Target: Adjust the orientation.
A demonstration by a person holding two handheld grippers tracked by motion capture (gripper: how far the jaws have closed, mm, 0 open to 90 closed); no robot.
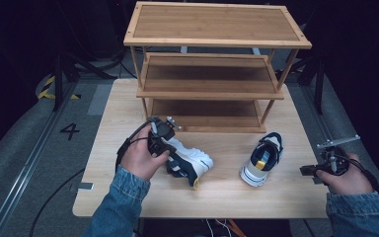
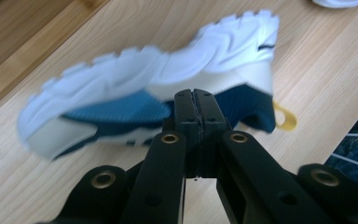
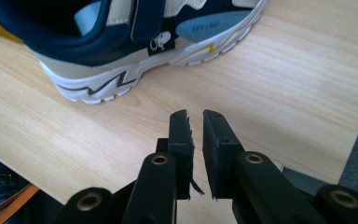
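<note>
Left gripper (image 2: 196,100), jaws pressed together on the navy edge of a tipped sneaker (image 2: 168,88). Right gripper (image 3: 196,122), jaws narrowly apart, holds nothing; a second sneaker (image 3: 135,37) stands just beyond it on the table (image 3: 284,84).

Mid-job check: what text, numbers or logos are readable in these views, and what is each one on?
"4": painted on the floor left of the table.
"EST.1999" as best it reads, last digits unsure: grey-blue side panel of the right shoe.
Small white logo on that shoe's dark strap tag: a figure, no legible words.
Left shoe: blurred, nothing readable.
</note>
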